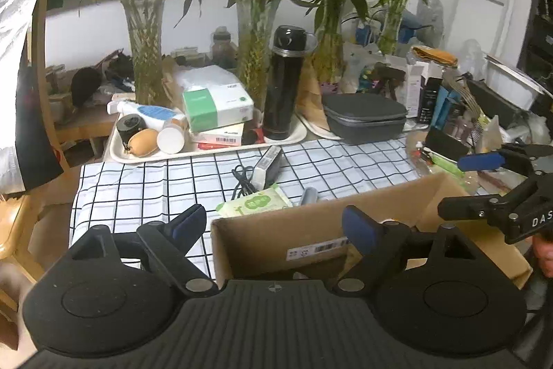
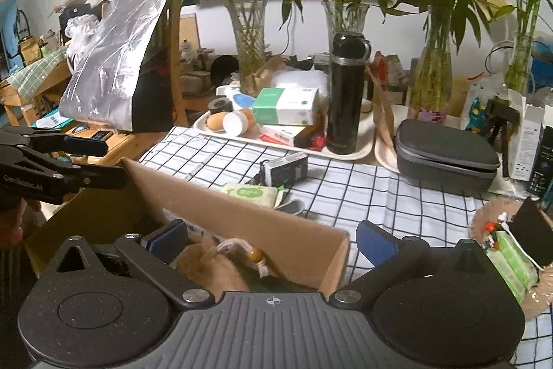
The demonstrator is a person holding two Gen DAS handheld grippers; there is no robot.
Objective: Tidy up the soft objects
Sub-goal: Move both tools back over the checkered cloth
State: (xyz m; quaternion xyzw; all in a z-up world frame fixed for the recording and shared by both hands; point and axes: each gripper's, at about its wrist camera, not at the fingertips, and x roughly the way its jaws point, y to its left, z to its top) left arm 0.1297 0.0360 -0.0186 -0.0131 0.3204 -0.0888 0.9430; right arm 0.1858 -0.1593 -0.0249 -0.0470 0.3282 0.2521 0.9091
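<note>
An open cardboard box [image 1: 276,241] stands on the checked tablecloth [image 1: 155,182]. My left gripper [image 1: 274,225] hangs open over the box's left wall, one blue pad on either side of it, with nothing held. My right gripper [image 2: 271,242] is open above the box [image 2: 276,227], over its right corner. Inside lies a brown soft pouch [image 2: 211,265] with a drawstring and an orange bead, beneath the right jaws and untouched. A green pack of wipes [image 1: 255,201] [image 2: 250,192] lies just behind the box. Each gripper shows in the other's view, the right gripper [image 1: 449,185] and the left gripper [image 2: 115,161].
A small black and white pack [image 2: 288,168] with a cable lies behind the wipes. Trays [image 1: 214,154] with a black flask [image 1: 285,82], a tissue box and bottles line the back, beside a grey case [image 2: 446,154] and vases of bamboo. A furry brown thing [image 2: 497,213] lies at the right.
</note>
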